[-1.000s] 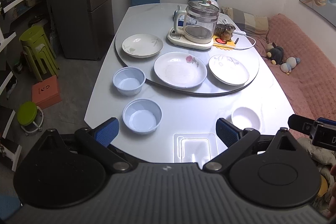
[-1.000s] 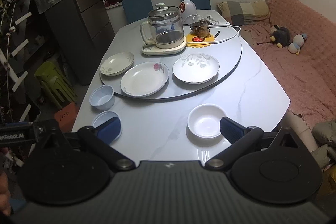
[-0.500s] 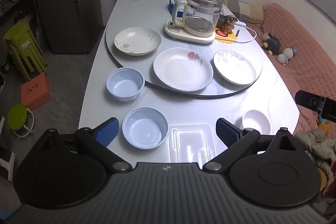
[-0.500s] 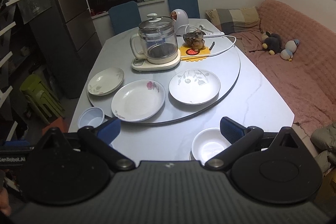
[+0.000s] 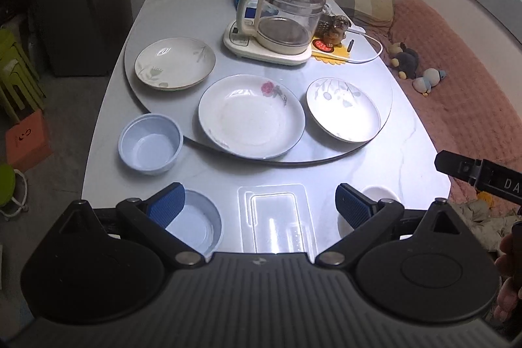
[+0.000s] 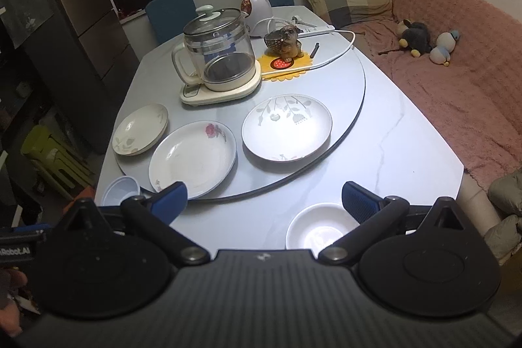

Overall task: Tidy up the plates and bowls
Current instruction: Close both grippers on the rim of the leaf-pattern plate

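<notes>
Three plates lie on the round turntable (image 5: 326, 149): a beige leaf plate (image 5: 175, 63) at left, a rose plate (image 5: 251, 115) in the middle, a grey-leaf plate (image 5: 343, 109) at right. Two blue bowls stand on the table's left side, one farther (image 5: 150, 143), one near (image 5: 199, 225) partly behind my left finger. A small white bowl (image 6: 321, 229) sits near the front right edge. My left gripper (image 5: 259, 201) is open and empty above the front edge. My right gripper (image 6: 264, 196) is open and empty, the white bowl just under its right finger.
A glass kettle (image 5: 287, 18) on its base, a dog figurine (image 5: 334, 30) on a yellow mat and a white cable stand at the back of the turntable. Blue chairs stand behind the table, a pink sofa (image 6: 456, 80) right, a fridge and green stools (image 6: 49, 155) left.
Both grippers have moved forward and lower toward the table. The dishes look larger and the near bowls have slid under the fingers. No dish has moved.
</notes>
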{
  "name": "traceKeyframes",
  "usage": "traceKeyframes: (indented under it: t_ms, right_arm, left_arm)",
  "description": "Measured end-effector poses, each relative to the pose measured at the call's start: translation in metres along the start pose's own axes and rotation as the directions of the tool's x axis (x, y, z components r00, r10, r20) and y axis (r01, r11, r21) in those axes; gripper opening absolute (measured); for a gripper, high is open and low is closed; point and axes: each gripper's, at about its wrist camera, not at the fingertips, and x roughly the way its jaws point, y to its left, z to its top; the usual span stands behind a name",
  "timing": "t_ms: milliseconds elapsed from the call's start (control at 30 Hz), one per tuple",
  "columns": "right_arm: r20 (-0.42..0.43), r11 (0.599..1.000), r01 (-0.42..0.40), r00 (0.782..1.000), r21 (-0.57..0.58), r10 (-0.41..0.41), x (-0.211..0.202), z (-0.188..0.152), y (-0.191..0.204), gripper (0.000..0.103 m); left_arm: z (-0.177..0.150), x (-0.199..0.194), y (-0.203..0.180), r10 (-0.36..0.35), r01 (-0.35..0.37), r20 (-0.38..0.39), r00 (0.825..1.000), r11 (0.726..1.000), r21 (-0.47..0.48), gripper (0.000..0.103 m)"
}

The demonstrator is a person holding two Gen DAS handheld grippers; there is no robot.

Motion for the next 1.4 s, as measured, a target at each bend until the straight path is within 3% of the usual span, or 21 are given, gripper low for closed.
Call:
traceKeyframes:
  t_ms: [367, 533, 700, 800, 967, 1167, 1233, 1400]
  right_arm:
    - [-0.059, 0.997, -0.059, 0.997, -0.054, 0.055, 0.065, 0.061, -0.041, 0.103]
    - [-0.093, 0.995, -0.082, 0.993, -0.065, 0.076, 0.101, 0.084, -0.063, 0.1]
    - [-0.151, 0.994, -0.102, 0.984, -0.049, 0.094, 0.14, 0.101, -0.088, 0.09]
    - [-0.2, 0.993, -0.109, 0.975, -0.051, 0.097, 0.165, 0.108, -0.101, 0.076]
    - [-0.266, 0.989, -0.137, 0.957, -0.063, 0.116, 0.204, 0.118, -0.12, 0.067]
    - [-0.314, 0.983, -0.168, 0.939, -0.076, 0.136, 0.249, 0.13, -0.133, 0.056]
    - [-0.33, 0.982, -0.175, 0.934, -0.076, 0.141, 0.262, 0.133, -0.135, 0.055]
    - [-0.365, 0.979, -0.198, 0.916, -0.054, 0.165, 0.292, 0.136, -0.14, 0.055]
  left_arm:
    - [0.053, 0.068, -0.035, 0.02, -0.023, -0.024, 0.999, 0.995, -0.092, 0.1]
    - [0.067, 0.11, -0.051, -0.002, -0.006, -0.082, 0.997, 0.996, -0.092, 0.099]
    - [0.08, 0.152, -0.066, -0.035, 0.021, -0.112, 0.993, 0.992, -0.127, 0.097]
    - [0.086, 0.178, -0.075, -0.057, 0.036, -0.126, 0.99, 0.986, -0.162, 0.094]
    - [0.09, 0.216, -0.082, -0.101, 0.056, -0.15, 0.983, 0.959, -0.276, 0.091]
    - [0.09, 0.254, -0.091, -0.098, 0.027, -0.208, 0.973, 0.946, -0.323, 0.077]
    - [0.091, 0.266, -0.091, -0.103, 0.02, -0.23, 0.968, 0.941, -0.339, 0.07]
    - [0.09, 0.292, -0.094, -0.143, 0.028, -0.288, 0.947, 0.929, -0.369, 0.061]
